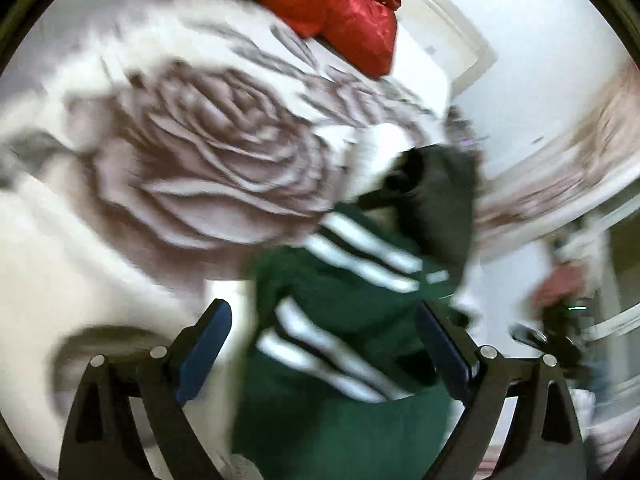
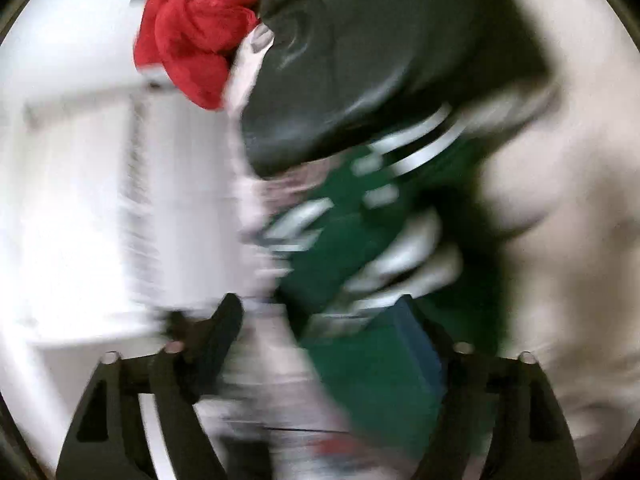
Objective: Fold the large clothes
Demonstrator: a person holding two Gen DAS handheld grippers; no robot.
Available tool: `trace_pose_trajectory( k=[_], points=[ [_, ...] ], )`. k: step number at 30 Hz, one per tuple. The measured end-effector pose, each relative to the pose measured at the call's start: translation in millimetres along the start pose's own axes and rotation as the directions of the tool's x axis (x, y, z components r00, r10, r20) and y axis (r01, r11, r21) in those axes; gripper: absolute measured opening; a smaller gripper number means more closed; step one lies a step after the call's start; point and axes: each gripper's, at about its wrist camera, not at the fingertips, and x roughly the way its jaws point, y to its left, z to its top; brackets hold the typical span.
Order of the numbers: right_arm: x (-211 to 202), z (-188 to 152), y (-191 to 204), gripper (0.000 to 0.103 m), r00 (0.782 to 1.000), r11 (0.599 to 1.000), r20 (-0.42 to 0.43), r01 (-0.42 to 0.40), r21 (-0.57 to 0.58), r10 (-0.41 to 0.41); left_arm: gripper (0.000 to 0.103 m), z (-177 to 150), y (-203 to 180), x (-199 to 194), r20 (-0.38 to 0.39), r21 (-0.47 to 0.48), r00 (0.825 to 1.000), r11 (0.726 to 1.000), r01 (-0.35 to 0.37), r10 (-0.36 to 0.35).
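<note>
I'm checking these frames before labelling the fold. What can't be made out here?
- Right wrist view: motion blur smears everything; whether the right gripper grips the green striped garment is unclear.
- Left wrist view: the garment lies between the spread fingers of the left gripper and hides its own lower part; its overall shape is unreadable.
- Left wrist view: the red jacket is cut off by the top edge.

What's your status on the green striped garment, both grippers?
Left gripper open, green striped garment lying between its fingers. Right gripper open too, same garment ahead. Black jacket and red jacket crowd beyond. Heavy motion blur.
</note>
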Motion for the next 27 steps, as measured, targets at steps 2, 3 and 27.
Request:
trace_pose_trajectory(
  k=[2, 3, 27],
  points=[
    [20, -20, -17, 0.086, 0.992, 0.994, -0.083, 0.087, -0.067, -0.092, 0.093, -23, -4, -2, 0.014, 0.045, 0.995, 0.994, -0.099, 0.099],
    [34, -23, -21, 0.086, 0.988, 0.994, -0.118, 0.088, -0.068, -0.095, 0.093, -35, -4, 0, 0.011, 0.065, 0.988, 0.986, -0.154, 0.154],
    [70, -126, -32, 0.048, 0.856, 0.649, 0.097, -0.454, 0.611, 0.507, 0.093, -177, 69, -104, -0.061, -0.111, 0.811, 0.804, -0.585, 0.582]
  ],
)
